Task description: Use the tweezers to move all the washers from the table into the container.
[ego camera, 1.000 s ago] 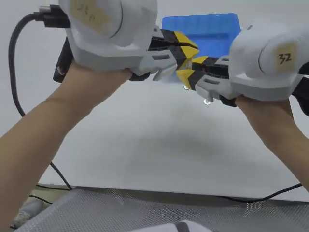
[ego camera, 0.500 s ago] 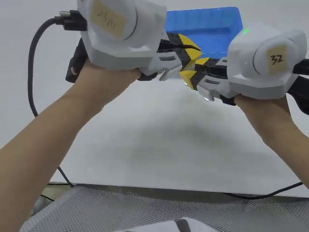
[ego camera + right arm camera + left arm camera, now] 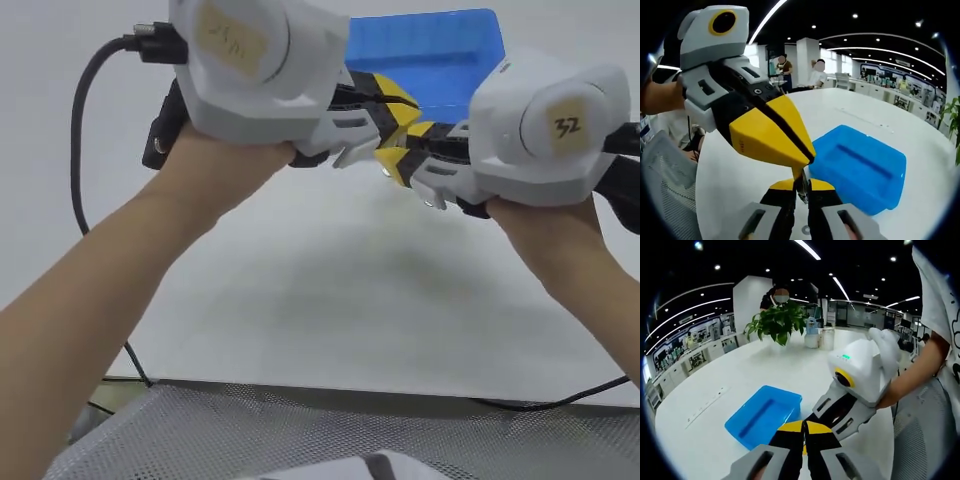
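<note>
Jaws of right hand-held gripper [image 3: 806, 189]: drawn close on a slim grey metal piece that I take for the tweezers [image 3: 800, 196]. The piece is too small to tell whether its tip carries anything.
Left hand-held gripper [image 3: 803, 430]: the 2 yellow tips are pressed together, and I can make out nothing between them. In the right gripper view its beak comes in from the left and touches the tweezers just above the right jaws.
Meeting point: in the head view the 2 beaks come nose to nose on the near side of the container [image 3: 425, 50], just in front of its near wall and above the table [image 3: 330, 290].
Washer [image 3: 805, 229]: 1 small ring lies flat on the table on the near side of the container. It is apart from the container wall and almost straight below the right jaws.
Container: blue, shallow and open-topped. It stands on the table beyond both beaks, and I cannot tell whether any washers lie in it.
Step in hand: by my reading, the tweezers are being seated or straightened in the right grip with help from the left. No pick has begun, and at least 1 washer is not yet moved.
Next move: likely the left beak lets go and clears away. The right one then lowers the tweezers onto the ring near the container.
What it calls for: careful aim, since the ring is thin and lies flat, and a firm nip on its rim. The ring then has to be lifted over the near wall before it is released.
</note>
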